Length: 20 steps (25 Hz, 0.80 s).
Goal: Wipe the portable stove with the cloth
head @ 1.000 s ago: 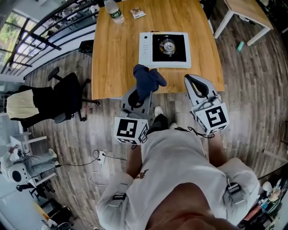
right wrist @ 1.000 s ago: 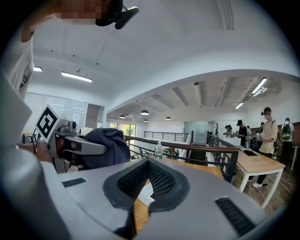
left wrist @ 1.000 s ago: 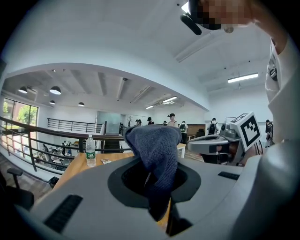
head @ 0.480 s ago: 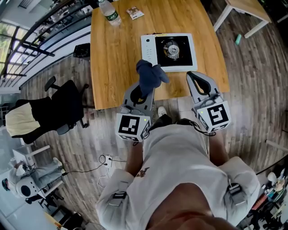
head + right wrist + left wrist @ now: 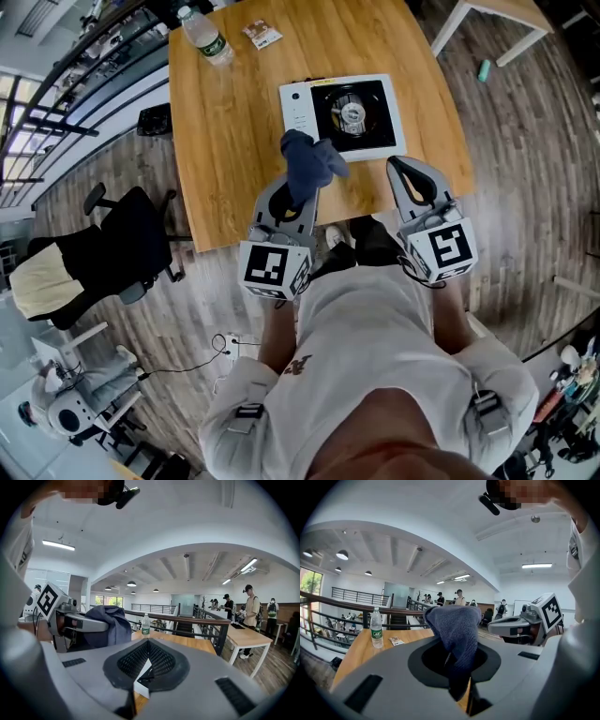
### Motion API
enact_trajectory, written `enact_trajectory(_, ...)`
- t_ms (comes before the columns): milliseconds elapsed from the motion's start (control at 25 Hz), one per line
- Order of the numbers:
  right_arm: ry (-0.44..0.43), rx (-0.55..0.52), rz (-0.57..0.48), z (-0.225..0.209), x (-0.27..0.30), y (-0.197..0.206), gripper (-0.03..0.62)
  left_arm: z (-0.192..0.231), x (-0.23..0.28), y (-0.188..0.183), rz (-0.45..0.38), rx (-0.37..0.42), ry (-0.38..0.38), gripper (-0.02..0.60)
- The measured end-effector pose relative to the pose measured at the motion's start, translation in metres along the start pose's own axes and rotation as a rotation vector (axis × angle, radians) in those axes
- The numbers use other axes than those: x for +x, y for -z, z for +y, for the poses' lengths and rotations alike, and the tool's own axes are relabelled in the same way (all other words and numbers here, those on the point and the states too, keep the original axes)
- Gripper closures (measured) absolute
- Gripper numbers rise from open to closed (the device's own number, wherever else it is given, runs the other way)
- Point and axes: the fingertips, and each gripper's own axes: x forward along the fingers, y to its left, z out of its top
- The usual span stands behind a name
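Note:
The portable stove (image 5: 342, 117), white with a black top and a round burner, lies on the wooden table (image 5: 225, 141). A dark blue cloth (image 5: 309, 167) hangs bunched from my left gripper (image 5: 292, 192), which is shut on it just short of the stove's near left corner. In the left gripper view the cloth (image 5: 457, 634) fills the gap between the jaws. My right gripper (image 5: 412, 176) hovers near the table's front edge, right of the cloth, shut with nothing in it. Through its jaws a corner of the stove (image 5: 143, 679) shows.
A plastic water bottle (image 5: 202, 37) and a small packet (image 5: 260, 35) lie at the table's far left. A black office chair (image 5: 122, 239) stands left of the table. Another table (image 5: 487, 14) is at the upper right. Wooden floor surrounds everything.
The head view has shifted, so the table and stove sit lower and further left in it. Both grippers have come a little closer to the stove, the cloth still held.

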Motion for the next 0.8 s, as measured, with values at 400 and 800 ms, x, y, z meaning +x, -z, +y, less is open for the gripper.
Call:
enact_trajectory(400,-0.051,0.053,0.020,-0.050,0.054,0.012,0.574,0.028,0.066,-0.010,0.037,0.006,-0.036,0.518)
enact_trajectory(800,-0.080,0.104,0.058,-0.119,0.103,0.024,0.574,0.041,0.156,-0.017,0.088,0.023,-0.002,0.518)
